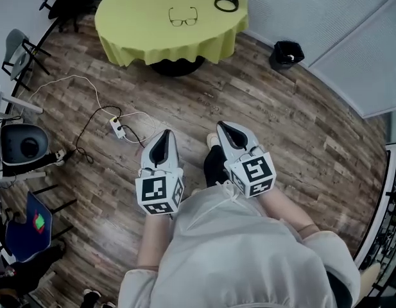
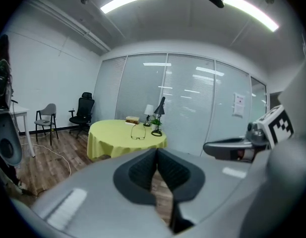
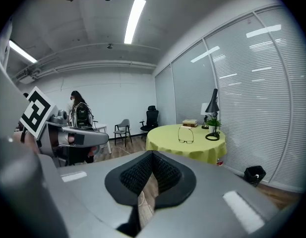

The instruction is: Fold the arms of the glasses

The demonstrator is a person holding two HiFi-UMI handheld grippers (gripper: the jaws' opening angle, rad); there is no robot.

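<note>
- The person is standing on the wood-plank floor (image 1: 300, 127) and holding both tools low against the body. This looks like a carrying posture, not a working one.
- The left claw (image 1: 164, 133) is sitting fully closed, its ribbed pads meeting at the tip with nothing between them. The right claw (image 1: 223, 126) is doing the same and is also empty.
- The thin dark-framed glasses (image 1: 183, 18) are lying well apart from both claws on the round counter draped in a yellow-green cloth (image 1: 140, 24). Their arms are spread open, so the folding is not yet begun.
- Both claws are pointing toward that counter, which suggests the next need is simply to get within reach.
- A black ring-based desk lamp (image 1: 227, 2) is standing near the glasses at the counter's far side, with a small stack of books (image 2: 132, 119) beyond. Neither is touching the frames.
- A white power strip with trailing cables (image 1: 117, 128) is lying on the floor just to the left of the direct path, and I judge it a possible trip hazard.
- A black waste bin (image 1: 286, 54) is sitting to the right of the counter and a black office chair (image 2: 83, 110) by the far wall. Both are out of the way.
</note>
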